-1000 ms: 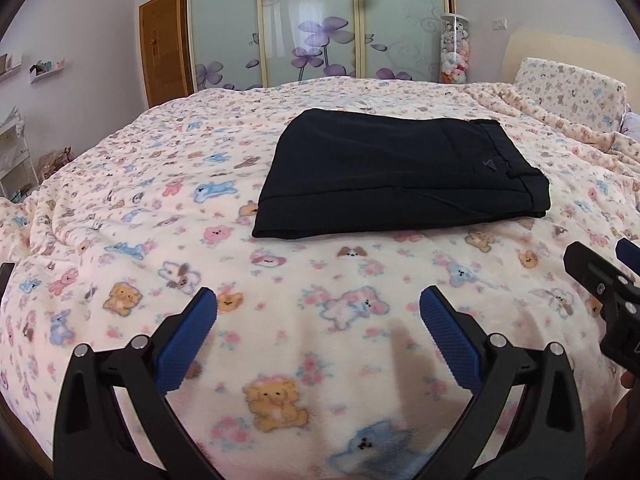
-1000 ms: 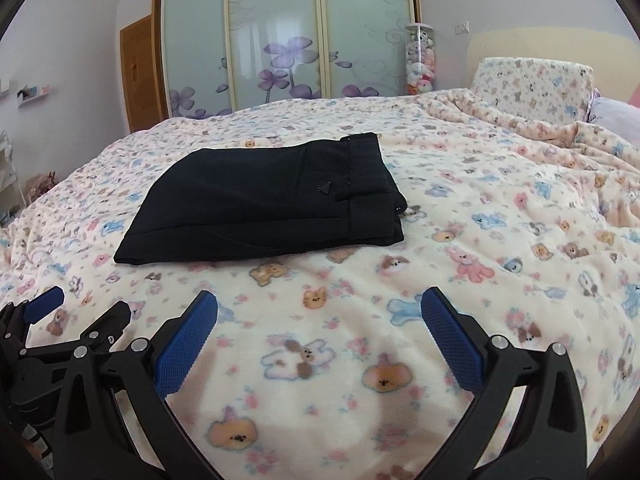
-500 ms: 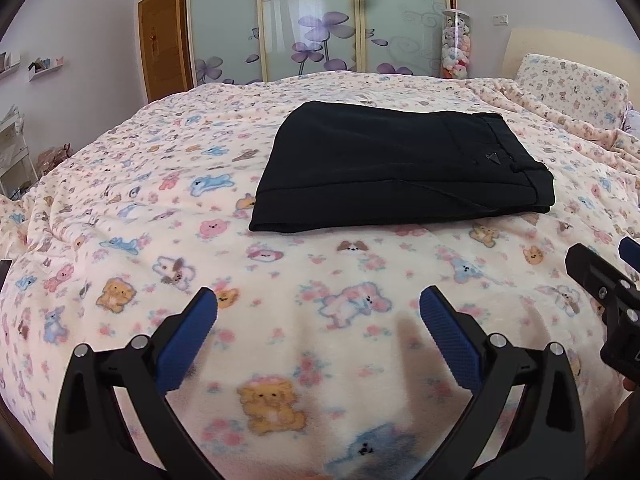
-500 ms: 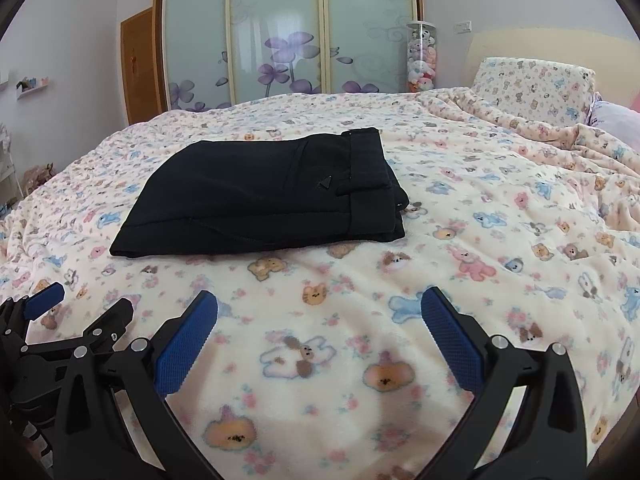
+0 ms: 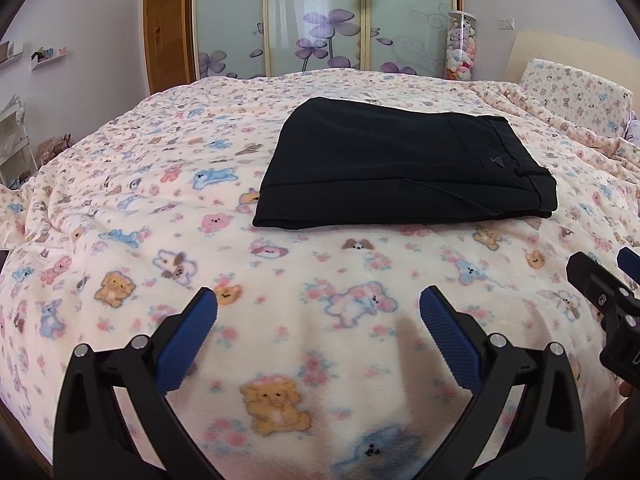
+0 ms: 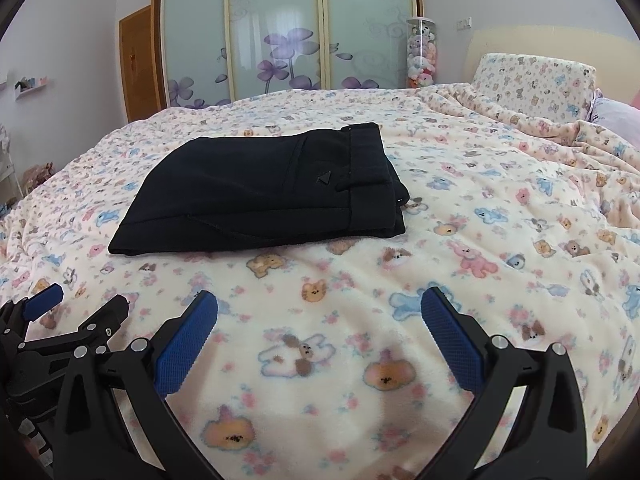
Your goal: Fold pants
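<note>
Pants (image 5: 404, 168), one folded pair; two gaping grippers, empty.

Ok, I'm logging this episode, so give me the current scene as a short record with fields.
pants: black pants, folded into a flat rectangle, waistband at the right end
surface: bed with animal-print blanket
left gripper: jaws open, empty, apart from the pants
right gripper: jaws open, empty, apart from the pants
background: sliding wardrobe doors with purple flowers
</note>
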Motion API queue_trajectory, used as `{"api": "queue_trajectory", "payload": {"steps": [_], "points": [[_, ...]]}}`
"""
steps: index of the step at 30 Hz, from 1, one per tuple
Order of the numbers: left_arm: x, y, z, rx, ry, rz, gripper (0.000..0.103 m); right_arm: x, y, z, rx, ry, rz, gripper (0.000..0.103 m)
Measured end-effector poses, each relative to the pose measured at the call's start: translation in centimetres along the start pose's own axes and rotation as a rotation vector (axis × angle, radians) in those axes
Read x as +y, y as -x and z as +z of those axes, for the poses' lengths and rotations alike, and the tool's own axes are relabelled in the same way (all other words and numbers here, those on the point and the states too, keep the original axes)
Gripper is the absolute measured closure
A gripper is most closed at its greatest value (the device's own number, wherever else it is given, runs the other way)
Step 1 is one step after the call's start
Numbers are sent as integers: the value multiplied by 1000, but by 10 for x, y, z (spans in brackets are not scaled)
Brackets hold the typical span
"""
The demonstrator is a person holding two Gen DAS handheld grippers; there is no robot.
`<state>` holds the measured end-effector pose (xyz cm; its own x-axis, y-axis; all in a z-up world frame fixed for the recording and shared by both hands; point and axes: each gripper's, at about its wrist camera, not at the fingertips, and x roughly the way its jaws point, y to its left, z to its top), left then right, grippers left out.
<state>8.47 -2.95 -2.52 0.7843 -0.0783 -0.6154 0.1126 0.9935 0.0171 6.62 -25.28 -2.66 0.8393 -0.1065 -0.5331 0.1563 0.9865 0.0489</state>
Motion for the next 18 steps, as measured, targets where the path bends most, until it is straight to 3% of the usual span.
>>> {"api": "queue_trajectory", "payload": {"steps": [18], "points": [[3,0,0,-8,5,5,2,-2,-6,-1,15,4,4,1]]}}
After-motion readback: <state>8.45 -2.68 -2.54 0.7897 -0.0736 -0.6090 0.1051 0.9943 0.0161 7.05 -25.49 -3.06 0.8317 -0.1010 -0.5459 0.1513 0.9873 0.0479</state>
